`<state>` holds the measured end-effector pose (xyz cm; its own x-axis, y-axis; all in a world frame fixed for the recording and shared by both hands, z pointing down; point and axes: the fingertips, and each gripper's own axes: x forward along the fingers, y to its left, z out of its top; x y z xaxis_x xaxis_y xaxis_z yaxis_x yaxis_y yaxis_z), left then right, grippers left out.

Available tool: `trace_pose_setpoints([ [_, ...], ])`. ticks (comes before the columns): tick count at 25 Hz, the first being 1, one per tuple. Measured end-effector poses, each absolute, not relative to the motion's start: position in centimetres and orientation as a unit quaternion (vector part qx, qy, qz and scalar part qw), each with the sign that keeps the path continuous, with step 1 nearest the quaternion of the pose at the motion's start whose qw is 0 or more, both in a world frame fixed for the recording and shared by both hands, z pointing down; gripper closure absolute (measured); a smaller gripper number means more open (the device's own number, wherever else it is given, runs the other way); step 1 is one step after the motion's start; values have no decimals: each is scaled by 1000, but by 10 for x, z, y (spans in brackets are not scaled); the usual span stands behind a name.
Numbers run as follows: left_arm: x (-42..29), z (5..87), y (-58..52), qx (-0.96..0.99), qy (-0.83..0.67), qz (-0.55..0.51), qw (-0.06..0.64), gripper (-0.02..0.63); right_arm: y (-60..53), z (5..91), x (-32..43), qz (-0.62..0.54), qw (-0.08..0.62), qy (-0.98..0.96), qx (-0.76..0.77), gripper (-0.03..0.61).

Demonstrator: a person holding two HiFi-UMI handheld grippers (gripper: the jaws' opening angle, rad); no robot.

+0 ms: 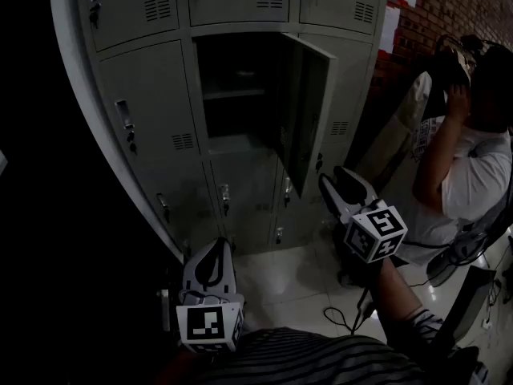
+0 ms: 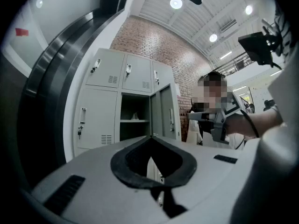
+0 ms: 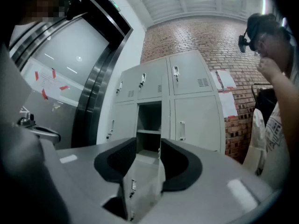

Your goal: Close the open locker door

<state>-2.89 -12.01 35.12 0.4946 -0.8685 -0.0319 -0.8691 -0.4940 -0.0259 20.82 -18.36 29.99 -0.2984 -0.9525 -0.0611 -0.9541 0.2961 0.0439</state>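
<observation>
Approach step: your right gripper, jaws apart and empty, hangs near the open grey metal locker door, left gripper pinched together; next, push the door's outer face.

Head view dim, underexposed: left side near-black, lockers dull grey, open compartment in deep shadow. Floor tiles show faint sheen. Both gripper views brighter, lit from above by round ceiling lamps; lamps blown out white with small halos. Strong fisheye bend: straight locker edges curve toward rim, corners vignetted black. Near bodies of left gripper and right gripper soft, out of focus; far brick wall sharper.
</observation>
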Motion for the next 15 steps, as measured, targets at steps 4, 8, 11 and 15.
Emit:
trace_pose_setpoints([
  [4, -45, 341, -178, -873, 488, 4, 10, 611, -256, 308, 208, 24, -14, 793, -608, 386],
  [8, -47, 335, -233, -884, 466, 3, 13, 611, -293, 313, 204, 18, -11, 786, -618, 386],
  [11, -40, 334, -267, -895, 446, 5, 10, 611, -298, 311, 199, 28, -6, 779, -627, 399],
  [15, -33, 331, -296, -905, 426, 11, 5, 611, -299, 307, 156, 24, -5, 814, -580, 417],
])
